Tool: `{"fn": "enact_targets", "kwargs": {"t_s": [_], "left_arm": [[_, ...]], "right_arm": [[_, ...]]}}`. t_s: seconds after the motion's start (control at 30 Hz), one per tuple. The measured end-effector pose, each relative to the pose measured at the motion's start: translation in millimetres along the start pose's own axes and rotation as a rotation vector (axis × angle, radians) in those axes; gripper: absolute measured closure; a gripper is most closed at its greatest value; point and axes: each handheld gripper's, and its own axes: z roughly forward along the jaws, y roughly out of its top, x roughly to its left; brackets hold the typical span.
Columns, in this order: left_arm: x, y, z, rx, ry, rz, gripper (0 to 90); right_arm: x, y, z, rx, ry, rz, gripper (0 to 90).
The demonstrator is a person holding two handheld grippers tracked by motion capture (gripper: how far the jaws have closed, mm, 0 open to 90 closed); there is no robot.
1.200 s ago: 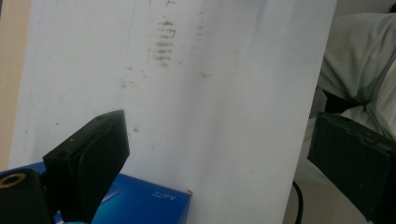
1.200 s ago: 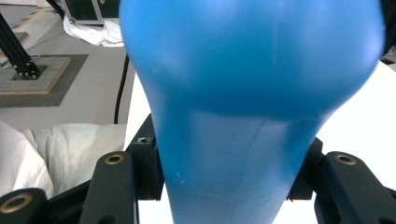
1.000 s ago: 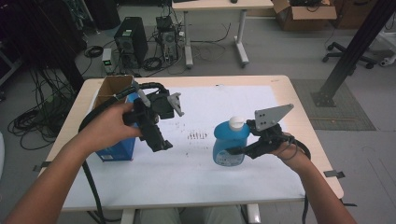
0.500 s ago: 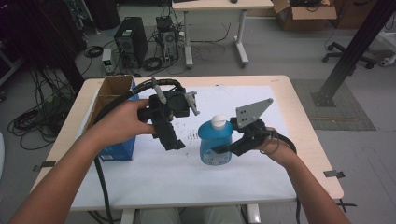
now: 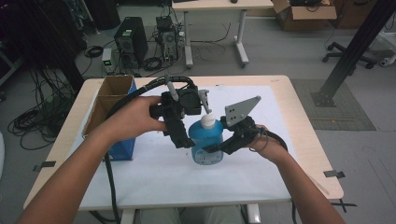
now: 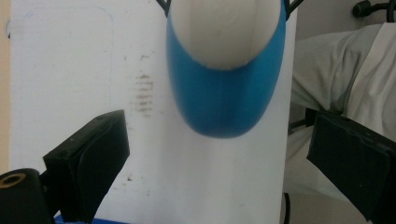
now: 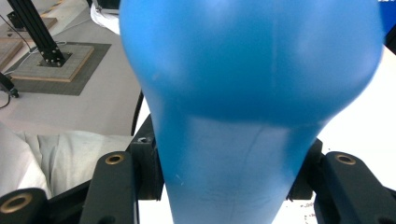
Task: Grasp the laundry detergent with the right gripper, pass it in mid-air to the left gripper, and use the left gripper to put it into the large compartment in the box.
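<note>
- While the right gripper (image 5: 212,150) clamps the blue bottle (image 5: 207,144), its jaws press on both sides of the bottle's body, as the right gripper view (image 7: 233,186) shows.
- Bottle: it is upright over the white sheet (image 5: 280,163) near the middle of the table (image 5: 306,116); I cannot tell whether its base touches the sheet.
- Its white cap (image 5: 208,121) points up, and the left gripper view looks down on that cap (image 6: 224,32).
- Left gripper (image 5: 187,135): it is just beside the bottle's left side, jaws wide apart and holding nothing.
- From the left gripper view, the bottle (image 6: 224,102) lies ahead of the jaws, not between the pads.
- A cardboard box (image 5: 112,93) stands at the table's left edge, behind the left hand (image 5: 135,116).
</note>
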Motion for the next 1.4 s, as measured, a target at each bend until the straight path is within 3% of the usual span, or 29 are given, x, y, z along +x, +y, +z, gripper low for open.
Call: {"fn": "enact_targets", "kwargs": {"t_s": [0.73,1.4], "left_arm": [[2.5,12.1,3.3,-0.001,-0.012,0.016,5.9],[4.1,15.8,22.4,0.032,-0.035,0.013,10.7]], "right_arm": [[-2.5,7.8,15.4,0.012,0.024,-0.010,44.4],[-2.4,9.2,18.8,0.007,0.029,-0.001,44.4]]}}
